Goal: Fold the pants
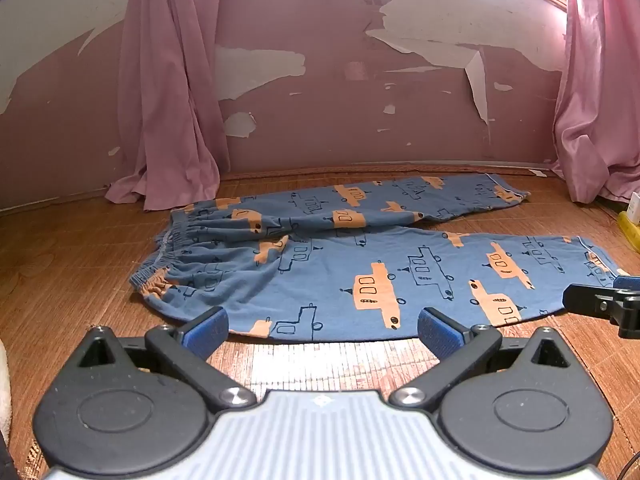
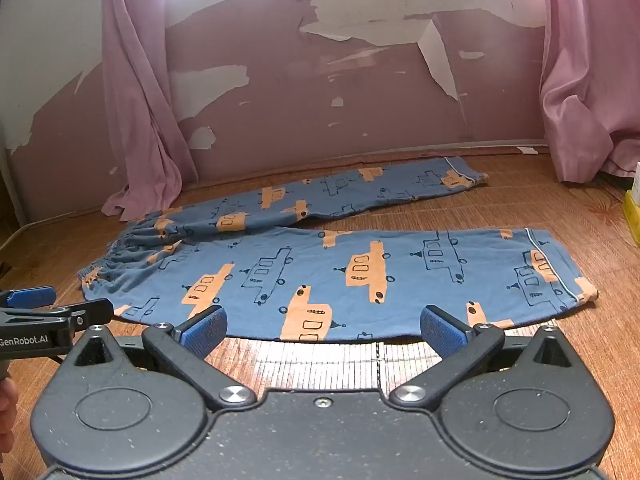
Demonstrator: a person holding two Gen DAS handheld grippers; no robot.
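Room: pink wall with large patches of peeled paint (image 1: 320, 92) fills the upper half of both views; pink fabric curtains (image 1: 168, 92) hang at upper left and upper right of each frame, their hems pooled on the floor.
Surface: brown woven-mat floor with a wood-tone pattern (image 1: 72, 264); bright glare strip at lower centre of both views, just behind the gripper fingers.
Task item: blue cotton pants printed with orange and outlined boats (image 1: 340, 264) lie flat and unfolded on the floor, mid-frame in both views.
Orientation: gathered elastic waistband (image 1: 168, 252) at centre left; both legs run toward the right edge of the frame.
Legs: splayed apart in a narrow V, floor visible between them; far leg ends at upper right of centre, near leg ends at right.
Cuffs: thin white piping near each hem, clearest in the right wrist view.
Left gripper (image 1: 322, 330): black frame, blue-padded fingers spread wide, holding nothing, at the near edge of the near leg, waist half.
Right gripper (image 2: 324, 328): same build, fingers spread wide, holding nothing, at the near edge of the near leg, cuff half.
Cross-view: each gripper shows at the frame edge of the other's view.
Edge object: yellow item (image 1: 630, 228) at the far right edge, cropped, not identifiable.
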